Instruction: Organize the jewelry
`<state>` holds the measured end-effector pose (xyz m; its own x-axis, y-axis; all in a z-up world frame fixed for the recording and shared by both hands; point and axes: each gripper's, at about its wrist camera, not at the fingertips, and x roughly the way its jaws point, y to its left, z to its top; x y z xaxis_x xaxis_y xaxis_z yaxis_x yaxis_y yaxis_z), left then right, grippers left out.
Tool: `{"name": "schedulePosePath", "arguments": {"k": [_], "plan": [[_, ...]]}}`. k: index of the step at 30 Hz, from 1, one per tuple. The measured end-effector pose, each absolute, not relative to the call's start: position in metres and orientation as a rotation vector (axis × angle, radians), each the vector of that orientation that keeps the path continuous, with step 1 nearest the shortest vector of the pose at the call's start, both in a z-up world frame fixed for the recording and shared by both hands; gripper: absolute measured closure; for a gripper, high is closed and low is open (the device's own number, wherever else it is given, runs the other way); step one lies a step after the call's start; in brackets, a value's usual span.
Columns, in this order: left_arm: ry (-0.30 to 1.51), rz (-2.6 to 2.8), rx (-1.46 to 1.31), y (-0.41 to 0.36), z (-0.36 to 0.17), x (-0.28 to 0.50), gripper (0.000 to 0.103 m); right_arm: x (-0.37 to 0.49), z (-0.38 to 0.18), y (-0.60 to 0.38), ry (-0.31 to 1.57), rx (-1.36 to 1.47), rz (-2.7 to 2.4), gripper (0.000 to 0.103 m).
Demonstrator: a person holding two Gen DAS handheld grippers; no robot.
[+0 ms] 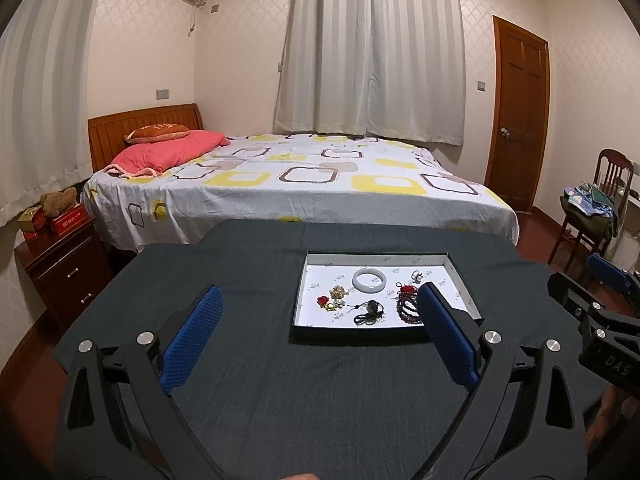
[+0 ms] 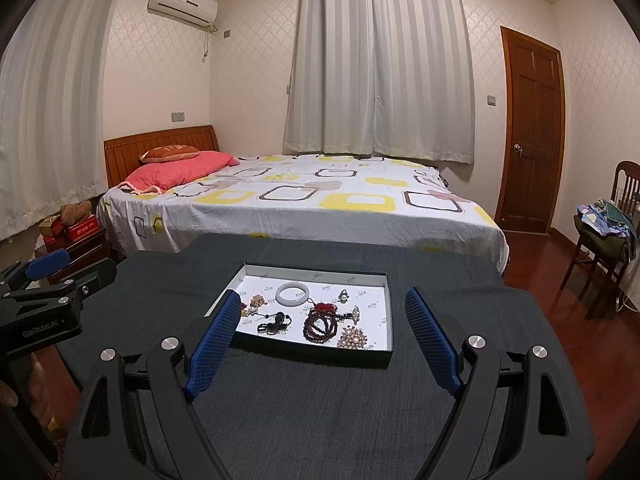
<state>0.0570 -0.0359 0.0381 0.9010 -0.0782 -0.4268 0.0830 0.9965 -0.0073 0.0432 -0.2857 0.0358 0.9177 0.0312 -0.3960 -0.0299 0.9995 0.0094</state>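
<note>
A shallow box tray [image 1: 299, 288] [image 2: 390, 308] with a white floor lies on the dark cloth table. Inside it lie a white bangle [image 1: 370, 279] [image 2: 293, 293], a dark red bead bracelet [image 1: 407, 311] [image 2: 320, 326], a black corded pendant [image 1: 370, 310] [image 2: 276, 322], a red flower piece [image 1: 322, 301], a pearl ring [image 2: 342, 296] and a sparkly brooch [image 2: 352, 338]. My left gripper [image 1: 320, 296] hovers open in front of the tray, nothing between its blue pads. My right gripper [image 2: 323, 302] also stands open before the tray, empty.
The dark cloth table [image 1: 248, 360] [image 2: 320, 400] fills the foreground. Behind it stands a bed [image 1: 304, 184] with a patterned sheet. A nightstand [image 1: 60, 268] is at the left, a chair [image 2: 612, 240] with clothes at the right, a wooden door [image 2: 532, 128] beyond.
</note>
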Motion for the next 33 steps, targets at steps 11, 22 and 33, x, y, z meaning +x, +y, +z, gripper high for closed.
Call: {"name": "schedulePosePath", "arguments": {"k": [11, 22, 33], "plan": [[0.439, -0.073, 0.008, -0.034, 0.037, 0.058, 0.004, 0.043, 0.036, -0.286, 0.408, 0.002, 0.031, 0.022], [0.470, -0.079, -0.010, -0.030, 0.031, 0.066, 0.004, 0.043, 0.034, -0.286, 0.410, 0.005, 0.031, 0.022], [0.501, -0.046, -0.026, -0.022, 0.021, 0.078, 0.004, 0.043, 0.017, -0.288, 0.432, 0.012, 0.026, 0.022]]}}
